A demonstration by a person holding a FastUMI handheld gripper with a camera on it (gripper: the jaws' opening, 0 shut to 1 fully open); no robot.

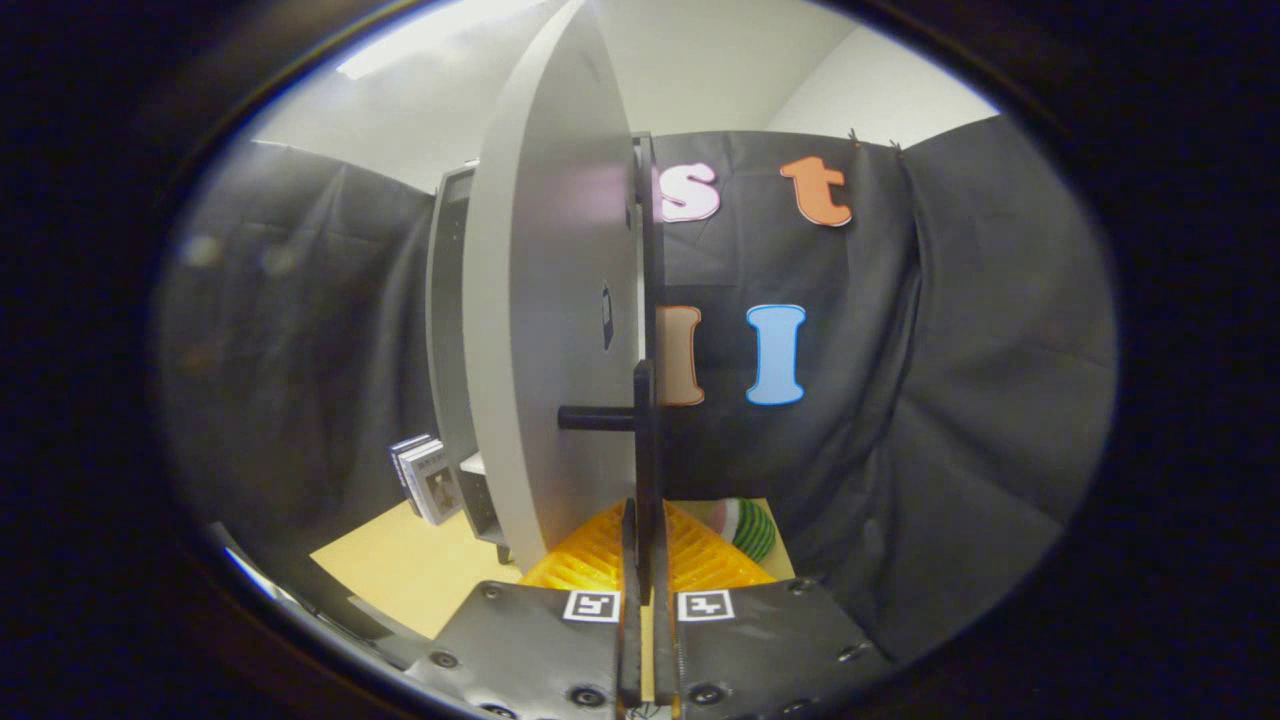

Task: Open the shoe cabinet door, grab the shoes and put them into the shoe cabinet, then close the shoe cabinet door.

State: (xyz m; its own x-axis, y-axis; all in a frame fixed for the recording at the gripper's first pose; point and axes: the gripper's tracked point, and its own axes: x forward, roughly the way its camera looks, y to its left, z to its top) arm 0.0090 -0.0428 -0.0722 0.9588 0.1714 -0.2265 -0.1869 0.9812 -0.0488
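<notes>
The cabinet door [545,300] stands swung open and nearly edge-on to the camera, its long axis upright and its free edge pointing back toward the gripper [645,560]. The grey panel rises straight ahead of the fingers, its broad face turned to their left. A dark handle [645,440] runs upright along the door's free edge, joined to the panel by a short horizontal bar [597,418].

The claw is drawn narrow, its two fingers almost together with only a slim gap between them. The lower end of the handle drops into that gap; both fingers appear to press on it, though the close angle makes contact hard to confirm.

Behind the door, to its left, the cabinet [450,350] stands upright, with a shelf edge showing low down. A small stack of cards or boxes [427,478] leans just beside its base on the tan floor [400,570]. Below the door, beyond the fingertips, lies a yellow slatted crate [700,560], and just past it a green-striped, watermelon-like thing [748,525].
</notes>
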